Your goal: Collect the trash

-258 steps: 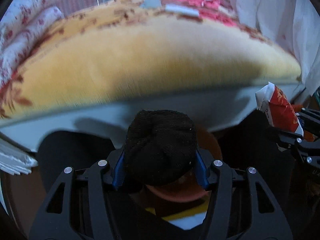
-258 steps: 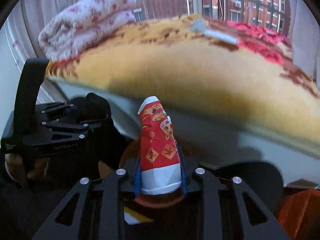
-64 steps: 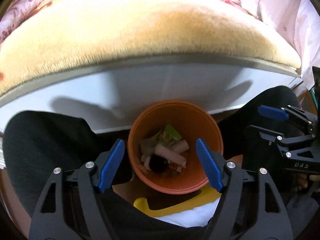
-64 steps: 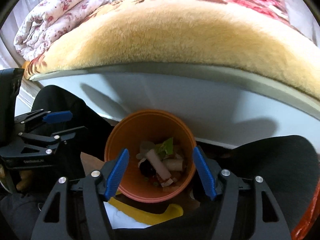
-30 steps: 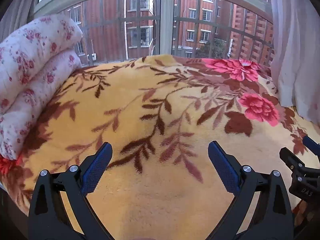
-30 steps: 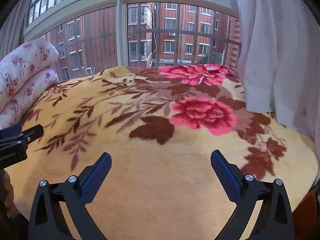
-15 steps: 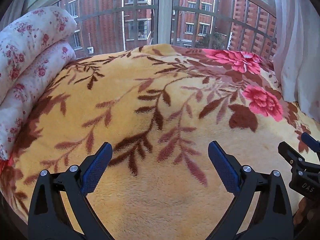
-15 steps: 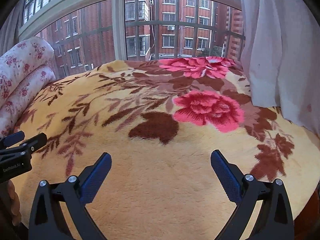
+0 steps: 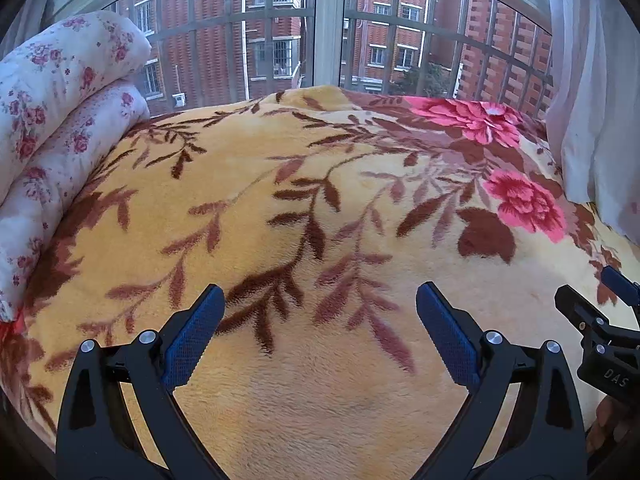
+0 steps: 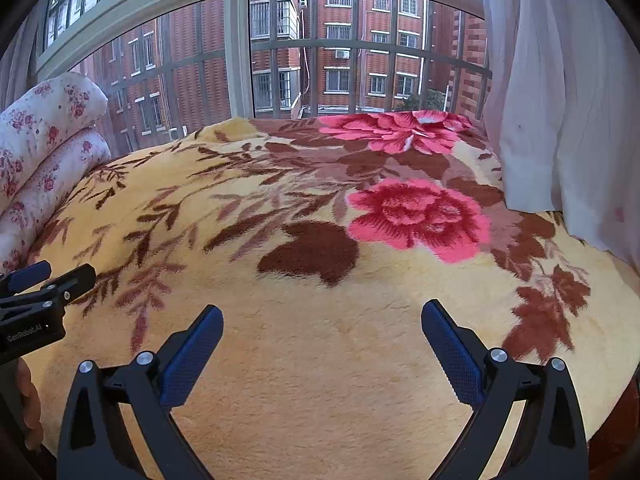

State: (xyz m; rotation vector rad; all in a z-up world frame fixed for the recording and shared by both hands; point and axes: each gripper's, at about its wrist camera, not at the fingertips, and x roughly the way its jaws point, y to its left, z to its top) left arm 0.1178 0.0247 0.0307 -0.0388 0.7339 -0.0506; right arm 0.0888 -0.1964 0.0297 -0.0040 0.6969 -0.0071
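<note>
1. left wrist view: the left gripper [image 9: 316, 336] hangs above the bed with its jaws spread wide and nothing between them; the right gripper [image 9: 600, 332] shows at 4 o'clock. the only likely trash i can see is a small pale scrap [image 9: 495, 111] on a pink flower at 1 o'clock, well apart from both grippers; it is too small to say what it is. to do this step well, i judge it wise to scan the whole blanket [image 9: 280, 208] first, then come down on the scrap from above and pinch shallow, so the plush pile is not caught.
2. right wrist view: the right gripper [image 10: 322, 350] is likewise wide open and empty; the left gripper [image 10: 44, 284] sits at 9 o'clock. the same scrap [image 10: 430, 120] lies far off at 1 o'clock. the blanket is thick, fuzzy fleece, yellow with brown leaves and pink blooms, and it mounds softly. a rolled floral quilt [image 10: 44, 148] lies at 9 o'clock, a thin white curtain [image 10: 560, 100] hangs at 2, and a barred window [image 10: 320, 48] stands at 12.
</note>
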